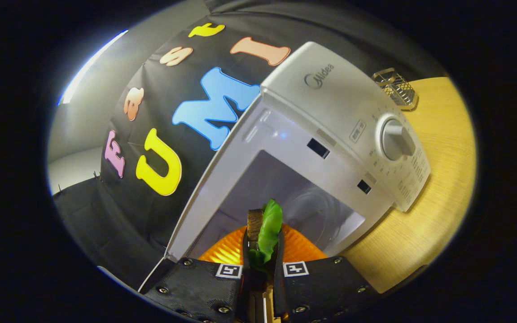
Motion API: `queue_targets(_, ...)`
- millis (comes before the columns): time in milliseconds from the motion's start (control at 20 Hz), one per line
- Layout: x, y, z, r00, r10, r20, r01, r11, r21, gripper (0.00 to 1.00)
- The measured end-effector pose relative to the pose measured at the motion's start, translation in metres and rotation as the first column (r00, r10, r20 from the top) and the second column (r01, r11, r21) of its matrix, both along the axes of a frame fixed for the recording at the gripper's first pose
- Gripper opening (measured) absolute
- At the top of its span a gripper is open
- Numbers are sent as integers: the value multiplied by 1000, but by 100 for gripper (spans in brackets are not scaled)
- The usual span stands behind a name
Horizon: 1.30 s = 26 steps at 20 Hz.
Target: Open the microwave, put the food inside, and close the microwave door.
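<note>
Before the open microwave [330,134], the gripper [262,244] clenches the food [268,229] above an orange plate [222,251].

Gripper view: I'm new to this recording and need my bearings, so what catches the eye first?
The white microwave stands open on the wooden table, its cavity just ahead of the tool. Between the fingers, clamped, is the food, green leaf against a brown piece, over an orange plate. Beyond the microwave sits a wire basket.

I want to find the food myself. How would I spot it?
Start at the big white microwave on the wooden table, its door open. Just in front of its opening sits an orange ridged plate. The food is pinched in the hand-held gripper above that plate: the only leafy green thing, with a brown piece beside it.
</note>
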State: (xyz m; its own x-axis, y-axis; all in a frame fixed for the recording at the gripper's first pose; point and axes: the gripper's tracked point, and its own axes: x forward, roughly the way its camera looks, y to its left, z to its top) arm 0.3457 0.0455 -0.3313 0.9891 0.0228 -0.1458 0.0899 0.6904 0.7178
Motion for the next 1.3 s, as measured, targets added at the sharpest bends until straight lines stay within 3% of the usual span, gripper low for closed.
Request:
queue_targets(200,21,8,-14,1000,-13,-6,13,1000,-3,19)
queue_targets(550,56,4,-31,993,-118,-1,117,991,58,19)
queue_targets(700,71,-13,-31,977,-211,9,210,974,87,19)
queue_targets(950,84,-22,-41,966,-257,-15,258,964,65,19)
queue_targets(1100,85,-26,-49,962,-270,-48,273,960,56,29)
queue_targets(1200,78,-27,-44,963,-264,-63,264,965,-9,42)
queue_targets(1300,73,-26,-43,966,-249,-69,245,967,-64,43)
